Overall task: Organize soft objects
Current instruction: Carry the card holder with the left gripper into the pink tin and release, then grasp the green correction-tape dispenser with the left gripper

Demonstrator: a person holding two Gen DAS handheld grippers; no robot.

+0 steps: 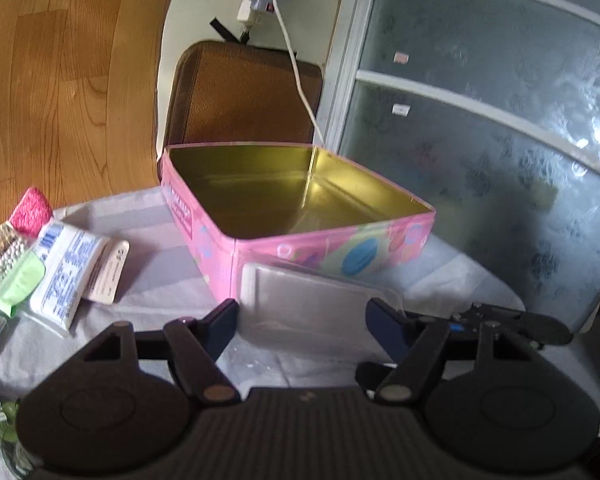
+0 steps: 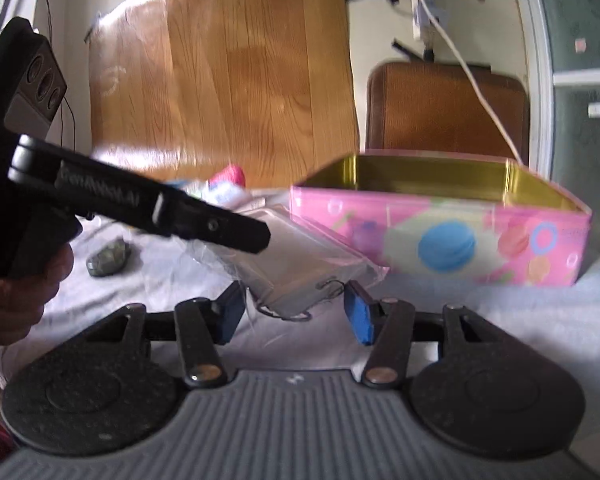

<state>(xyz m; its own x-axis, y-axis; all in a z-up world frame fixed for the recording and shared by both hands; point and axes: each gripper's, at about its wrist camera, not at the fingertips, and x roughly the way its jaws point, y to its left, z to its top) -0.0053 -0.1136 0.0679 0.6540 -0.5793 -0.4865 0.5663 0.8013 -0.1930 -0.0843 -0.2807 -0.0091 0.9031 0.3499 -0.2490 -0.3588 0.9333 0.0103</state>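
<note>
An open pink tin (image 1: 236, 256) with a gold inside stands empty on the white cloth; it also shows in the right wrist view (image 2: 460, 240). A clear plastic pouch (image 1: 316, 300) leans against its front; in the right wrist view the pouch (image 2: 300, 264) lies just ahead of my fingers. My left gripper (image 1: 304, 320) is open just before the pouch. My right gripper (image 2: 296, 316) is open at the pouch's near edge. The left gripper's body (image 2: 140, 208) crosses the right wrist view. A white tissue pack (image 1: 68, 272), a green item (image 1: 16, 284) and a pink sponge (image 1: 32, 212) lie at the left.
A white cloth (image 1: 160, 280) covers the table. A dark stone-like lump (image 2: 108, 260) lies on it at the left. A brown chair back (image 1: 244, 92) stands behind the tin, with a white cable (image 1: 296, 68) hanging over it. A frosted glass door (image 1: 500, 120) is at the right.
</note>
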